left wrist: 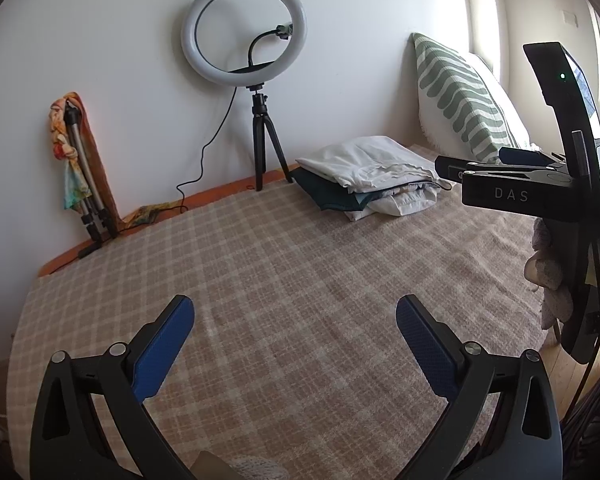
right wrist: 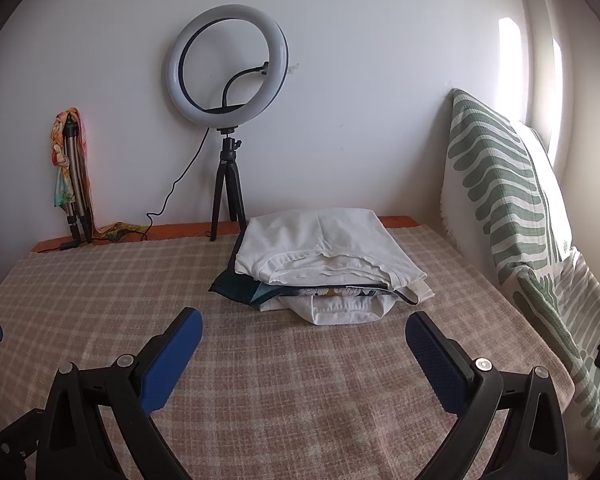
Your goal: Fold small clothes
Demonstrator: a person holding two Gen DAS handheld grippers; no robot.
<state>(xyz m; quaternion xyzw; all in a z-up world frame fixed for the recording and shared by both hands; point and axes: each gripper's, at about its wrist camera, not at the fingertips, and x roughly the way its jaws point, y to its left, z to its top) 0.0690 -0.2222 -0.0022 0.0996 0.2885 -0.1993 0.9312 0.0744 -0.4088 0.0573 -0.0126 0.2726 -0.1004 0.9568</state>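
Observation:
A stack of folded clothes (right wrist: pixel 324 268), white on top with dark teal and patterned pieces under it, lies at the far side of the checked beige blanket (right wrist: pixel 260 380). It also shows in the left wrist view (left wrist: pixel 364 176). My left gripper (left wrist: pixel 294 320) is open and empty above the blanket. My right gripper (right wrist: pixel 304 332) is open and empty, just in front of the stack. The right gripper's body (left wrist: pixel 520 184) shows at the right of the left wrist view, beside the stack.
A ring light on a black tripod (right wrist: pixel 228 120) stands against the wall behind the stack. A folded tripod wrapped in a colourful scarf (right wrist: pixel 70 176) leans at the far left. A green-and-white striped pillow (right wrist: pixel 508 216) stands along the right. A cable (right wrist: pixel 168 200) trails along the orange edge.

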